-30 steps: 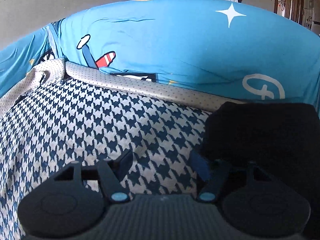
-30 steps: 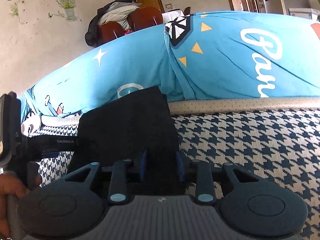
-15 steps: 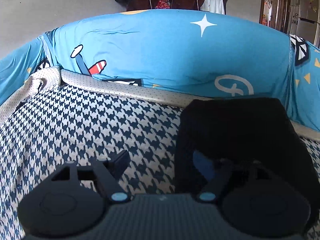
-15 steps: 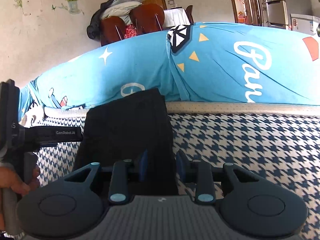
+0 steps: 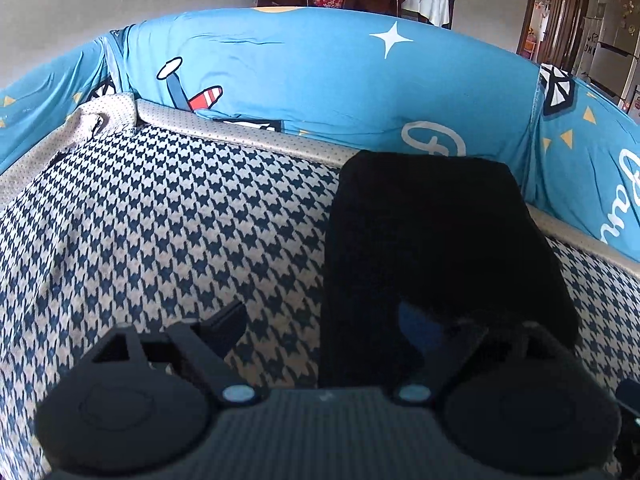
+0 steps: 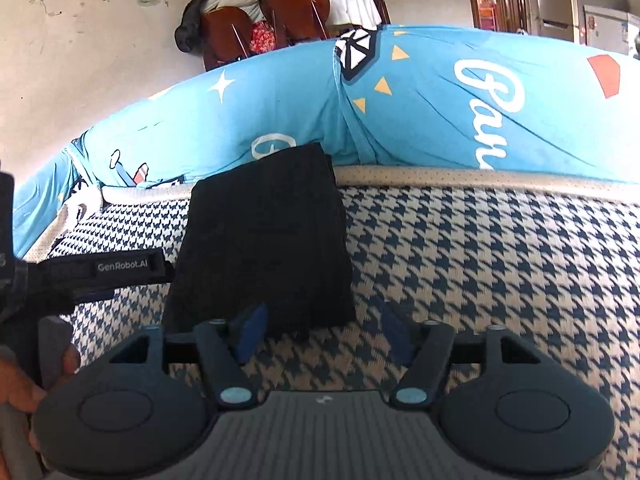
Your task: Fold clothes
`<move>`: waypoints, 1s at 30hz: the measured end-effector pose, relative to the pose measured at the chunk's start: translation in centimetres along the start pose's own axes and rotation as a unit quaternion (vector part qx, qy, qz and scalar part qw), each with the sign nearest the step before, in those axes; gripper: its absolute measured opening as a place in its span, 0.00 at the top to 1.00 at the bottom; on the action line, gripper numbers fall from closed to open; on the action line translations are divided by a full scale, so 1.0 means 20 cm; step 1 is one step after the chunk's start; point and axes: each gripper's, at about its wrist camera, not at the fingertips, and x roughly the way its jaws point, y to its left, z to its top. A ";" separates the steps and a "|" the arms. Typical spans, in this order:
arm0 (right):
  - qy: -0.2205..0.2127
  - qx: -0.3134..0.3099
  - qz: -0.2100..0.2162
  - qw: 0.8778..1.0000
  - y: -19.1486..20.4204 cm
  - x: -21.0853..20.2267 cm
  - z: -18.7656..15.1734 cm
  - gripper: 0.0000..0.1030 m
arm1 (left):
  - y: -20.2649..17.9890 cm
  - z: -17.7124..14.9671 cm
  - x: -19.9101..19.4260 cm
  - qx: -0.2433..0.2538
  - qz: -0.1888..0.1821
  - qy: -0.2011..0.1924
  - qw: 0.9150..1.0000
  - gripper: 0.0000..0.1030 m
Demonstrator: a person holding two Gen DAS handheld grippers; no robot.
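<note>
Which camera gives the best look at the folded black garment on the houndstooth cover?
The right wrist view: the black garment shows whole there, a neat folded rectangle from its near edge back to the blue cushion. In the left wrist view the black garment looms larger, but the left claw hides its near edge.

Both wrist views low over sofa (image 5: pixel 160 216)

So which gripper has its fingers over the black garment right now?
The left gripper: its right finger overlaps the folded black garment. The right gripper is open just short of its near edge.
</note>
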 end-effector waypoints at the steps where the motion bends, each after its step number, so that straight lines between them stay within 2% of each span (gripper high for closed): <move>1: 0.004 0.000 0.001 1.000 0.00 -0.01 -0.01 0.31 | -0.01 -0.02 -0.02 0.001 0.000 -0.001 1.000 0.15; 2: 0.007 -0.001 0.001 1.000 0.00 -0.03 -0.01 0.30 | -0.01 -0.04 -0.04 0.001 -0.001 -0.001 1.000 0.14; 4: 0.014 -0.005 -0.003 1.000 0.01 -0.04 -0.03 0.27 | -0.02 -0.07 -0.08 0.004 -0.002 -0.002 1.000 0.05; 6: 0.025 -0.008 -0.014 1.000 0.01 -0.05 -0.04 0.22 | -0.03 -0.11 -0.11 0.005 0.000 -0.006 1.000 0.04; 10: 0.056 -0.003 -0.029 0.998 -0.01 -0.05 -0.06 0.18 | -0.04 -0.17 -0.16 0.010 0.001 -0.003 1.000 0.00; 12: 0.066 -0.001 -0.041 0.997 -0.01 -0.06 -0.07 0.14 | -0.03 -0.20 -0.18 0.009 0.005 -0.001 1.000 0.00; 16: 0.082 -0.005 -0.062 0.995 -0.02 -0.06 -0.08 0.11 | -0.02 -0.24 -0.21 0.008 0.006 0.003 1.000 0.00; 30: 0.102 -0.038 -0.063 0.992 -0.01 -0.09 -0.08 0.08 | -0.04 -0.36 -0.28 0.025 0.016 0.014 0.999 0.00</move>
